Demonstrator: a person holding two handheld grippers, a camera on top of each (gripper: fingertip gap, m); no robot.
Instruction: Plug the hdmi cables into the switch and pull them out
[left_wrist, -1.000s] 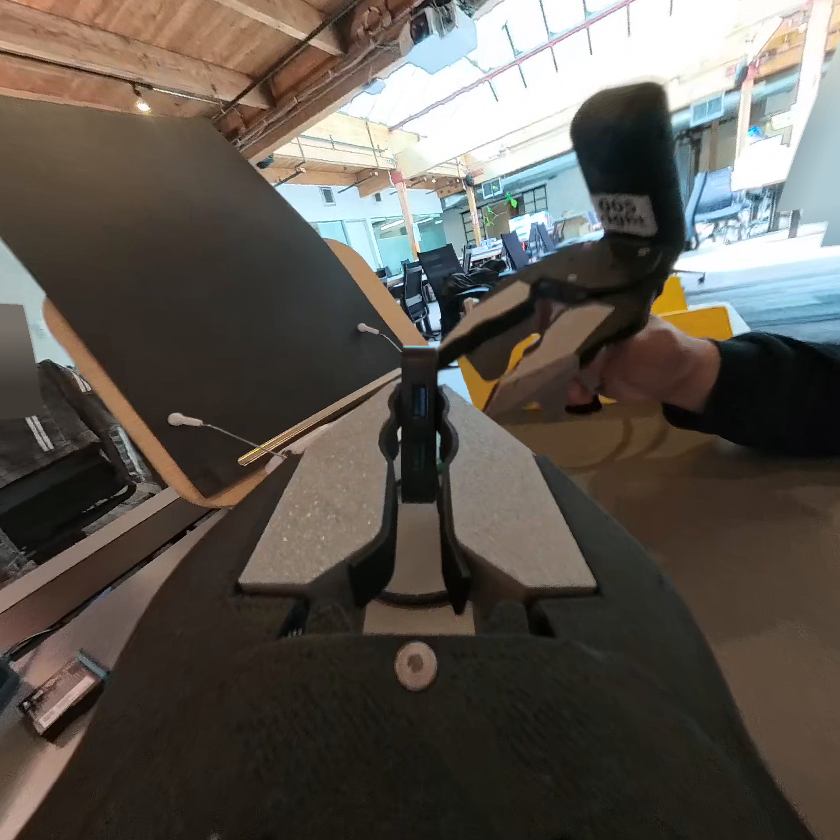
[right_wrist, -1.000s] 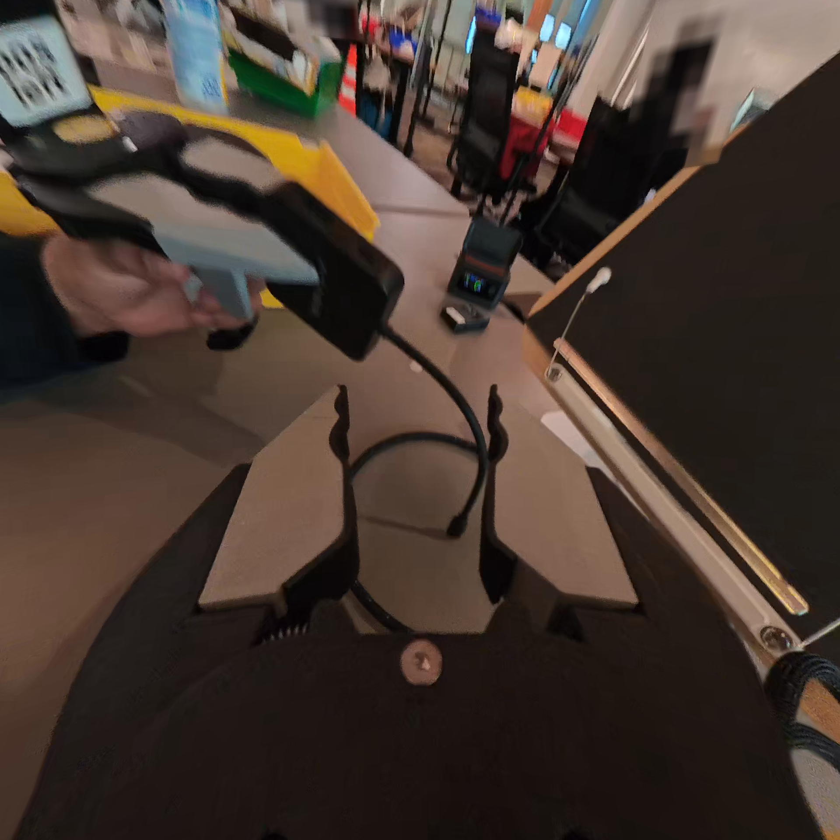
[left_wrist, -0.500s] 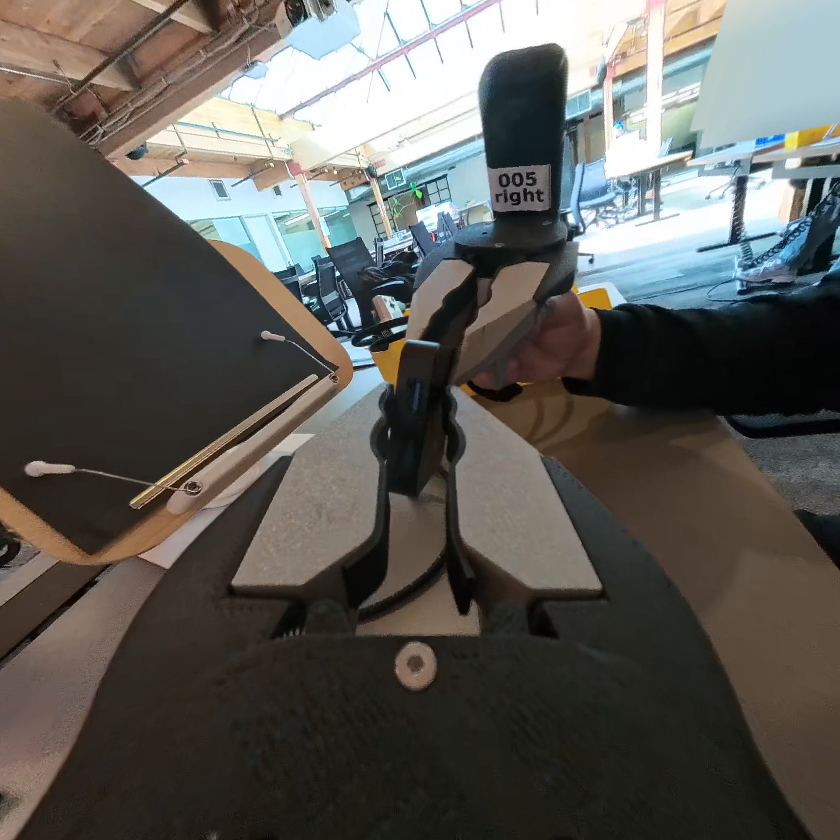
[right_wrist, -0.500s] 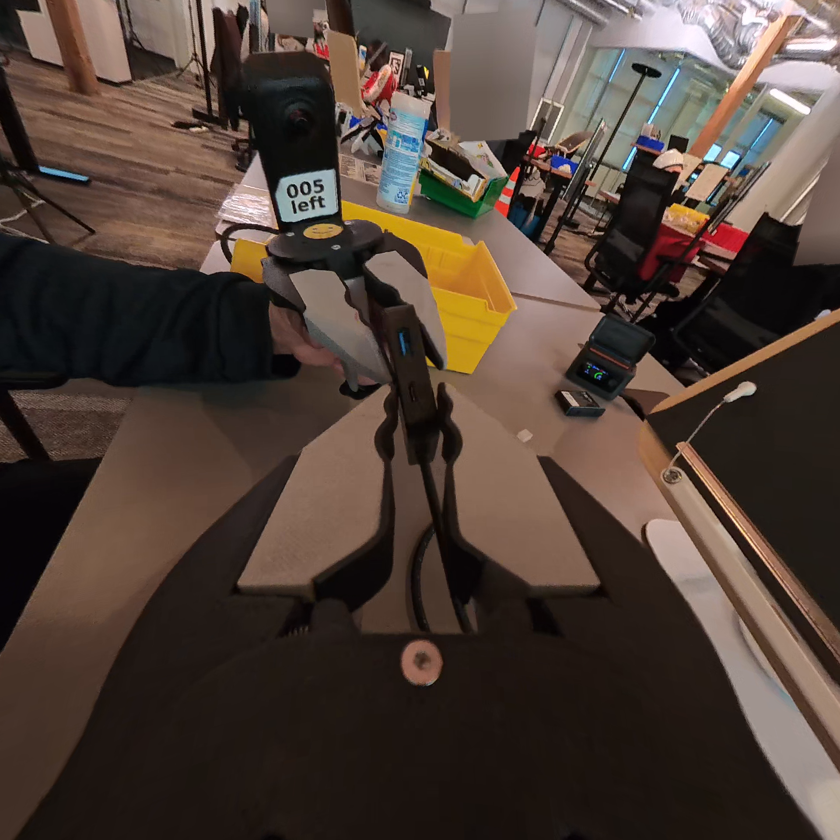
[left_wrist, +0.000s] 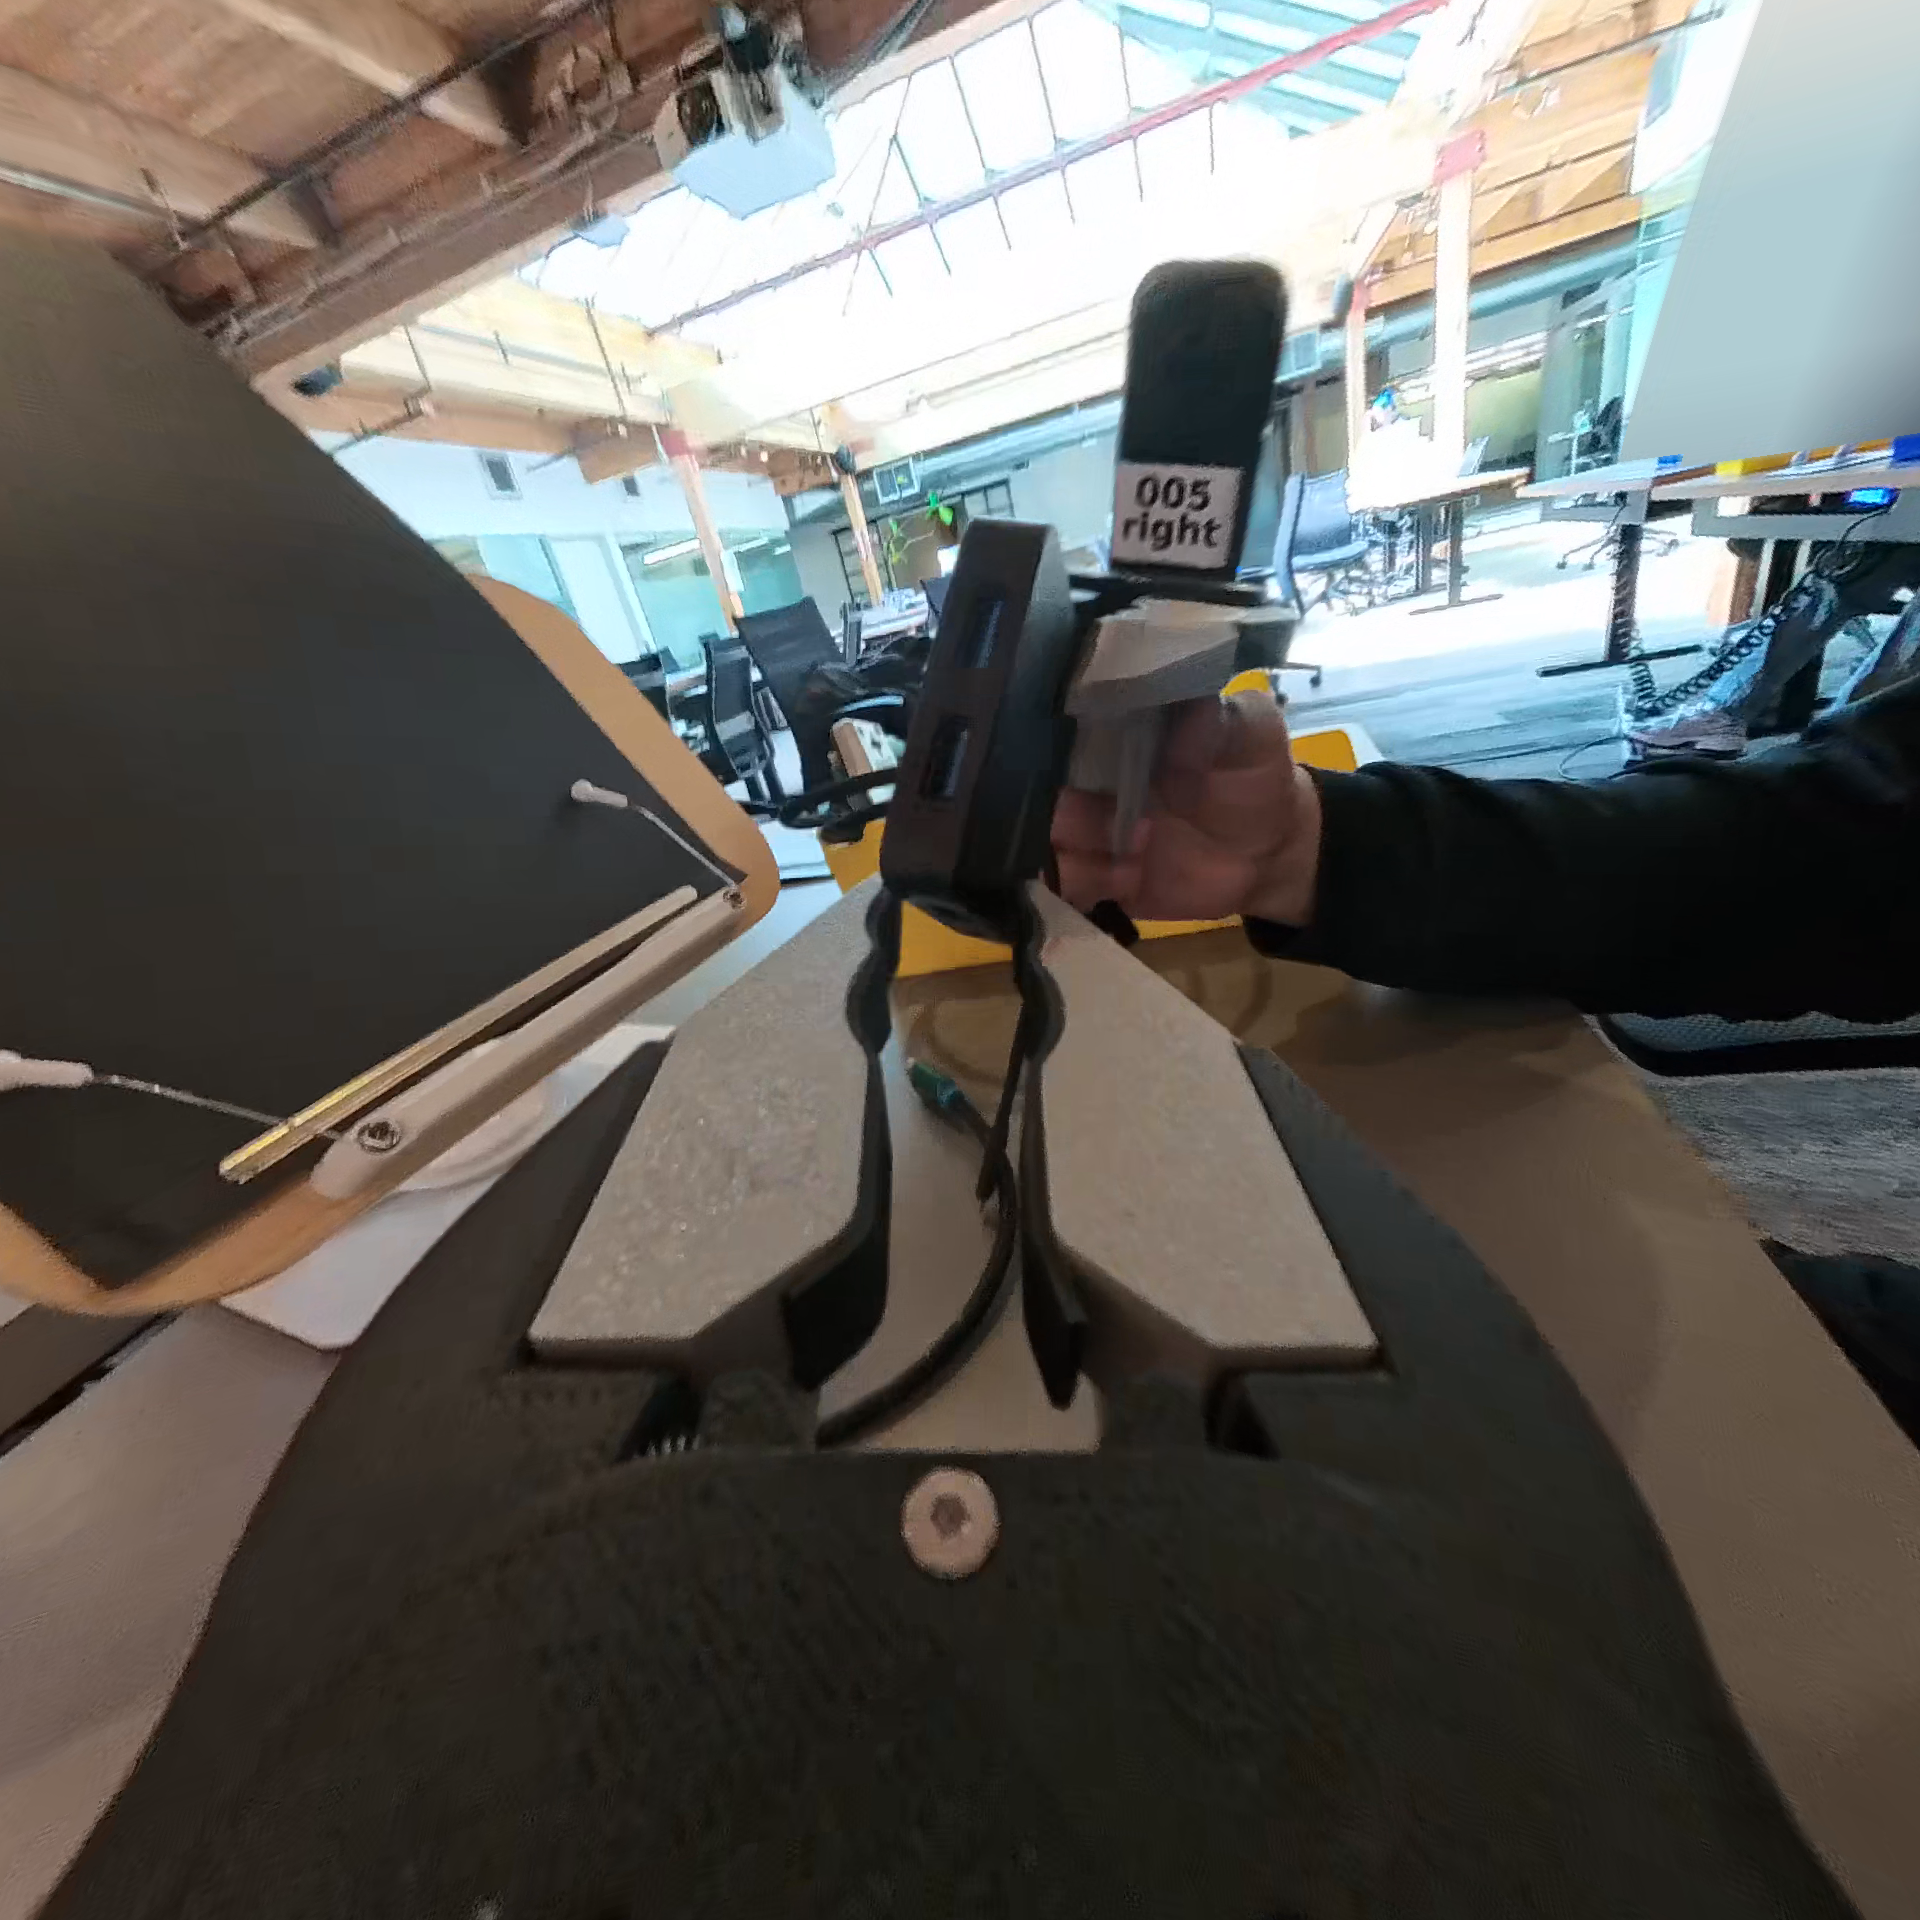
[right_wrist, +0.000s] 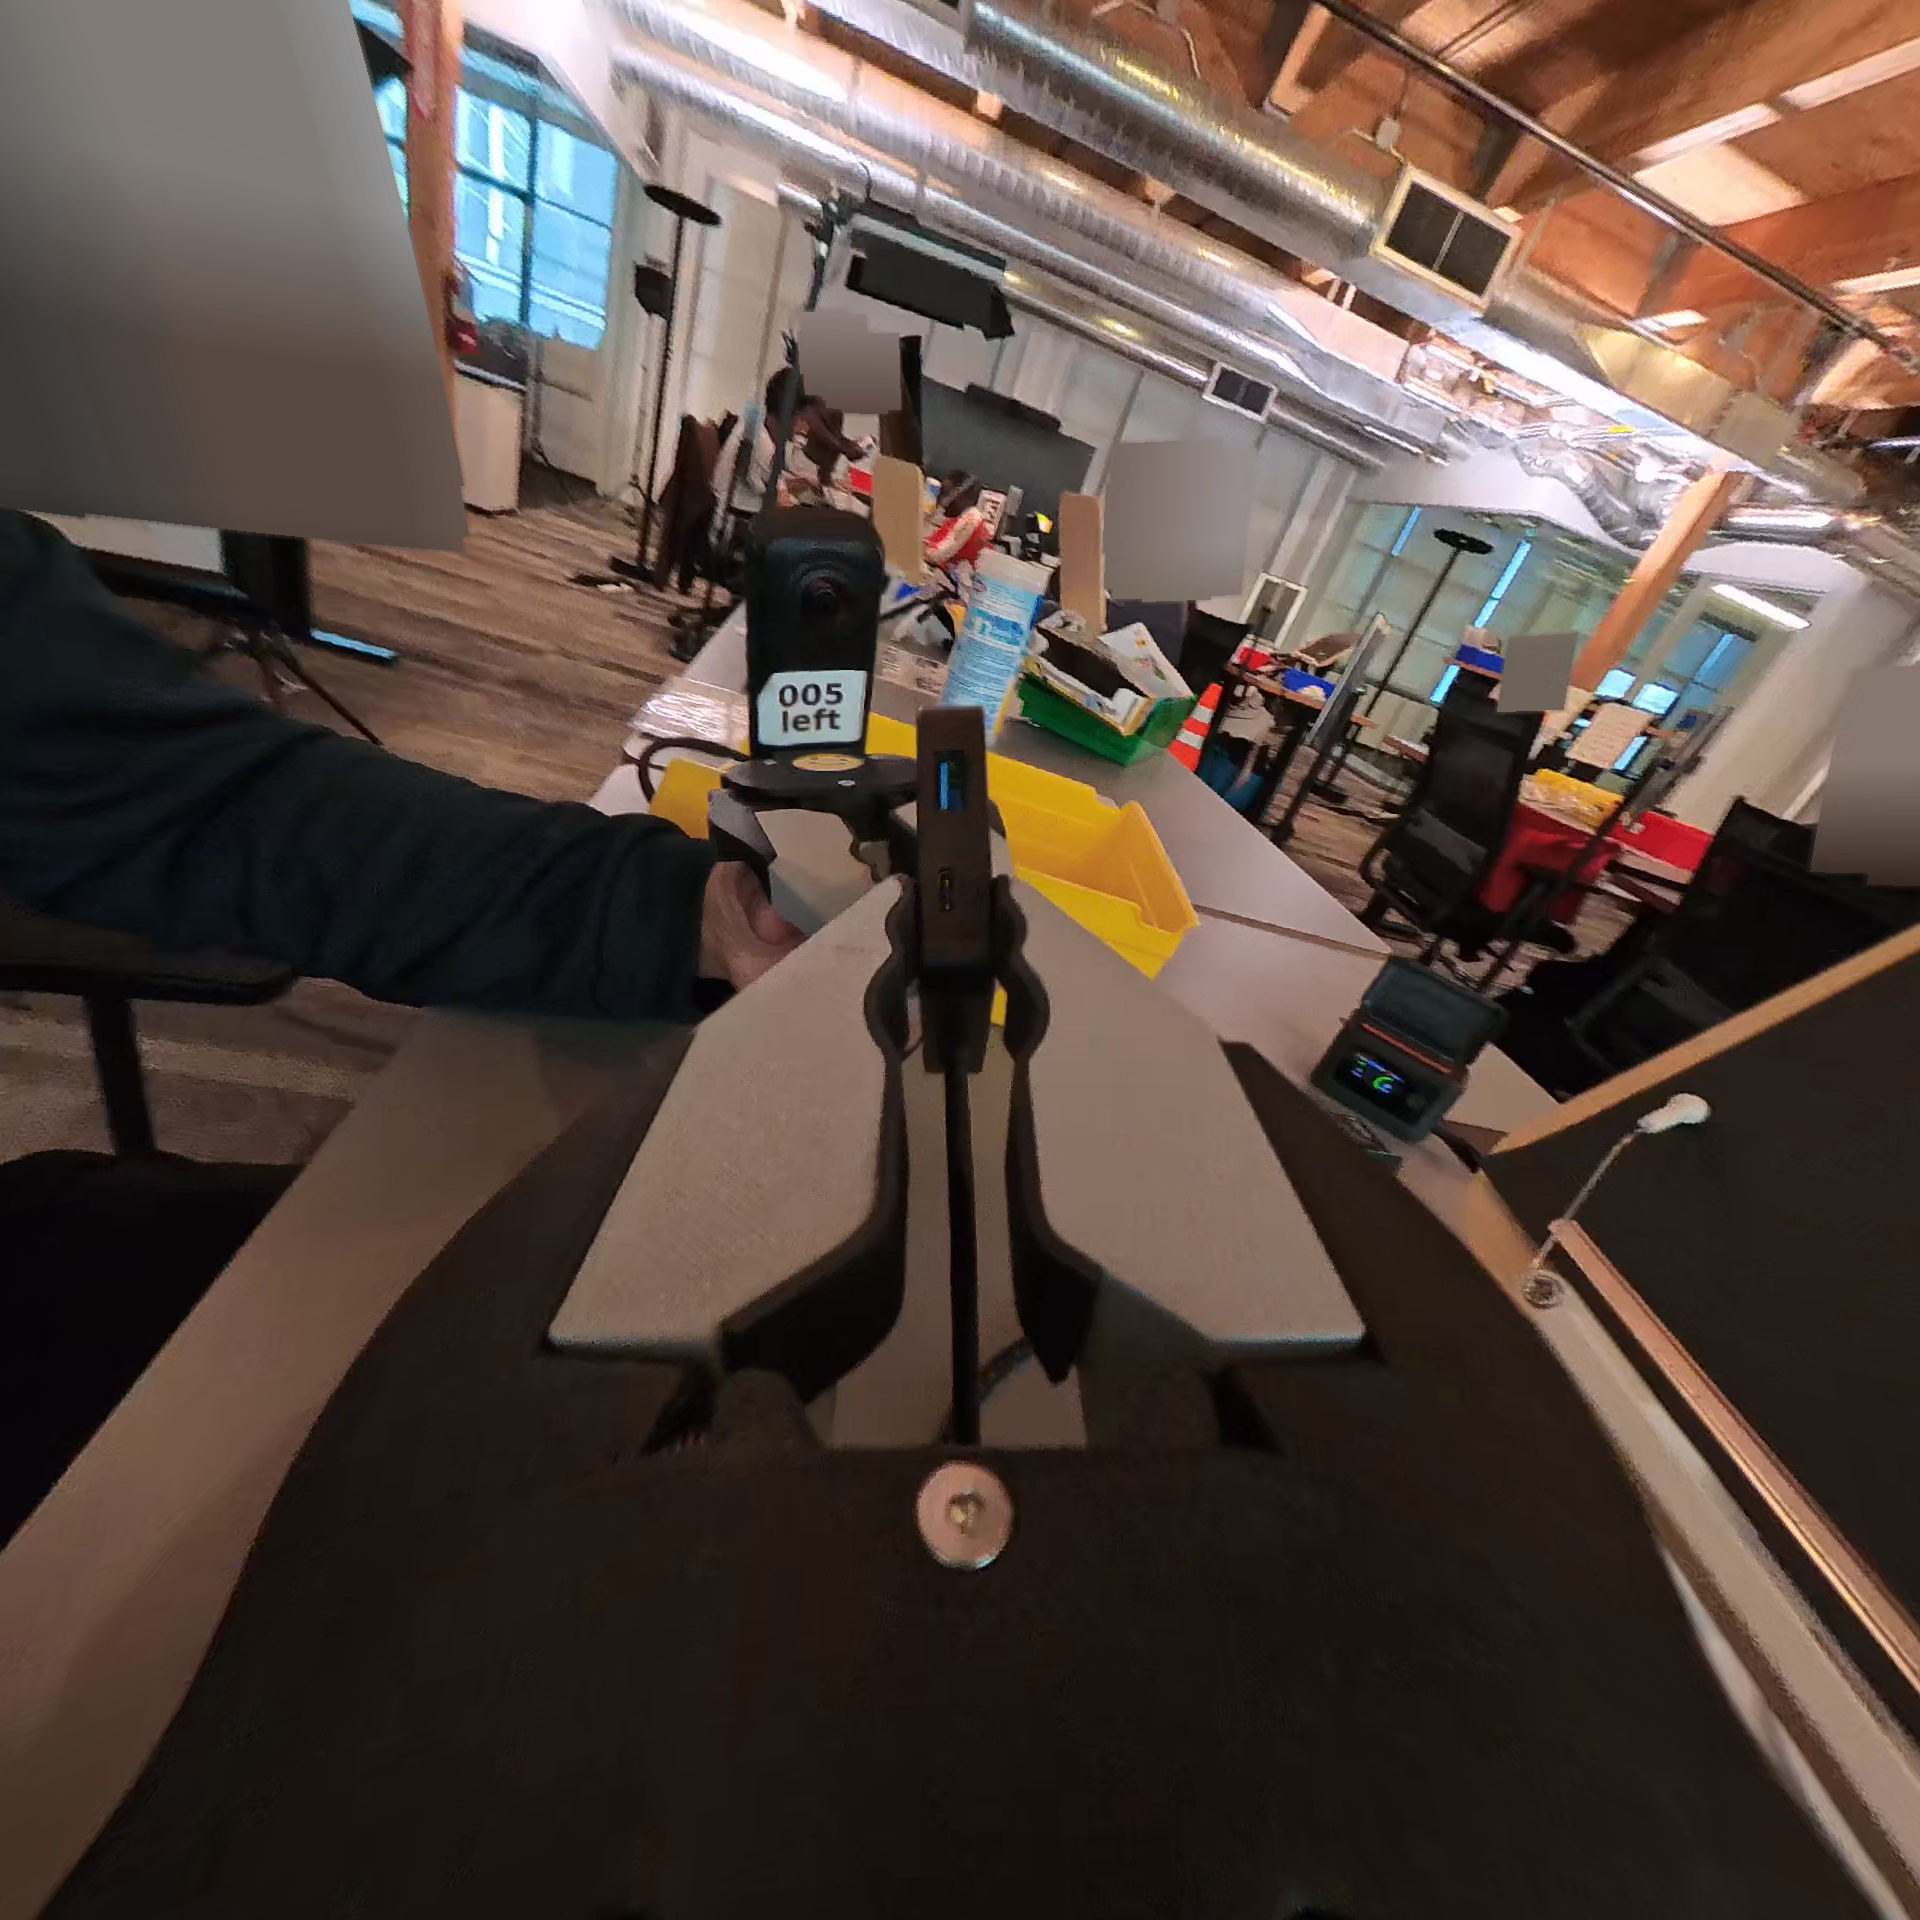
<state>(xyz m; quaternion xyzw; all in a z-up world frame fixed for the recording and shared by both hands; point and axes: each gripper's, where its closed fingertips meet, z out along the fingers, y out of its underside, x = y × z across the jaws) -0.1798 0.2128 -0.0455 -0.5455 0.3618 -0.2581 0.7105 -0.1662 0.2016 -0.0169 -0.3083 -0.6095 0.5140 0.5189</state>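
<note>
The switch (right_wrist: 948, 873) is a slim black box with ports on its edge. My right gripper (right_wrist: 951, 935) is shut on its lower end and holds it upright above the table. Its black cable (right_wrist: 961, 1247) hangs down between the right fingers. In the left wrist view the switch (left_wrist: 977, 727) stands just beyond my left gripper (left_wrist: 956, 945), which is open with a narrow gap and holds nothing. The cable (left_wrist: 997, 1122) dangles through that gap. The right gripper (left_wrist: 1101, 686) grips the switch from behind. The left gripper (right_wrist: 831, 831) shows behind the switch in the right wrist view.
A tilted black board with a wooden rim (left_wrist: 260, 779) stands at the left and also shows in the right wrist view (right_wrist: 1766, 1195). A yellow bin (right_wrist: 1081, 862) and a small black device with a lit screen (right_wrist: 1392, 1049) sit on the grey table (right_wrist: 468, 1122). A green-tipped plug (left_wrist: 920, 1081) lies on the table. My left and right fingertips are right by each other.
The switch passed from my left gripper to my right. The right gripper closed on it, and the left gripper opened and drew back below it. The switch now sits higher.
</note>
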